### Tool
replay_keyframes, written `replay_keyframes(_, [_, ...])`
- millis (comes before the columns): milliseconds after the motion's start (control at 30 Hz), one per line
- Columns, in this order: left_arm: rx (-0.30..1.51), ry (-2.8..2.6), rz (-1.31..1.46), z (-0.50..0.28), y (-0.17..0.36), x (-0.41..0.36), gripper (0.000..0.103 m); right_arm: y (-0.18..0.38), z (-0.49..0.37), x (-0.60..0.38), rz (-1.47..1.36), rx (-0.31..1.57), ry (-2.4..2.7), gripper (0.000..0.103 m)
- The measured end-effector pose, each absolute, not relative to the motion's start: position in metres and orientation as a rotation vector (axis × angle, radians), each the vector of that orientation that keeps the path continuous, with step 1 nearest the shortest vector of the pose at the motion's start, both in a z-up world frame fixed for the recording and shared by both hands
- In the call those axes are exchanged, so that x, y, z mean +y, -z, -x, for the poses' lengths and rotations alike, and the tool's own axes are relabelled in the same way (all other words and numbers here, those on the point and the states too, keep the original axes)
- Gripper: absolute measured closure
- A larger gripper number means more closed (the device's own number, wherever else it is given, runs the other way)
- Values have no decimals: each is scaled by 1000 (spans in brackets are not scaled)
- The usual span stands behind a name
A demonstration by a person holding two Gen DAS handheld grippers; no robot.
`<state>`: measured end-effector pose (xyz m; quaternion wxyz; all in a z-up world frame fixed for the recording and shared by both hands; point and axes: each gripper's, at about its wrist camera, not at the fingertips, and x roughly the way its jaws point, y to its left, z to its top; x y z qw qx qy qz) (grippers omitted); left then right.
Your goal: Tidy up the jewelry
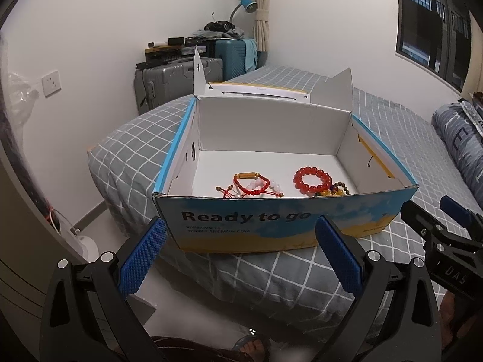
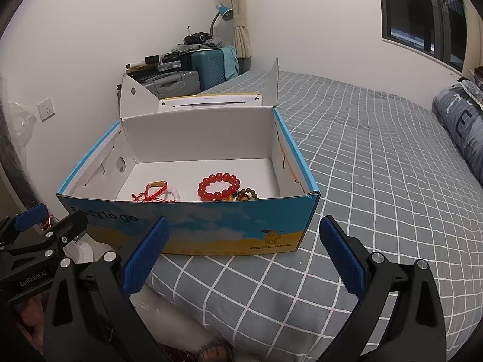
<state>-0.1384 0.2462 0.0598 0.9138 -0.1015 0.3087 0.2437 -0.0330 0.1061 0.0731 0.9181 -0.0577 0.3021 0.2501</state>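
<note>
1. Three pieces of jewelry lie on the floor of the open cardboard box point(image 1: 283, 226), all toward its near wall: a red cord bracelet point(image 1: 252, 185) on the left, a red bead bracelet point(image 1: 312, 181) to its right, and a darker mixed-bead bracelet point(image 1: 336, 191) just beside the red beads, partly hidden by the near wall.
2. The box stands at the near corner of the bed point(image 2: 377, 157), lid flaps up at the far side.
3. Both grippers sit in front of the near wall and outside it, so everything lies ahead of them and down over that wall.
4. The left gripper point(image 1: 241, 253) faces the cord bracelet most directly; the right gripper point(image 2: 244, 253) lines up nearer the two bead bracelets. My judgement: each arm suits its own side.
5. The cord bracelet's gold tube bead runs left to right, across the line of approach.
6. Both grippers are spread wide, holding and touching nothing.
7. Any reach must clear the near wall before dipping down.
</note>
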Motion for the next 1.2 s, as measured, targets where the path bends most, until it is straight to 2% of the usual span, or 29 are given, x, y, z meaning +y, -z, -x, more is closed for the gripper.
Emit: replay_keyframes(1200, [645, -503, 197, 131, -57, 242, 6, -72, 32, 106, 126, 626, -512, 8])
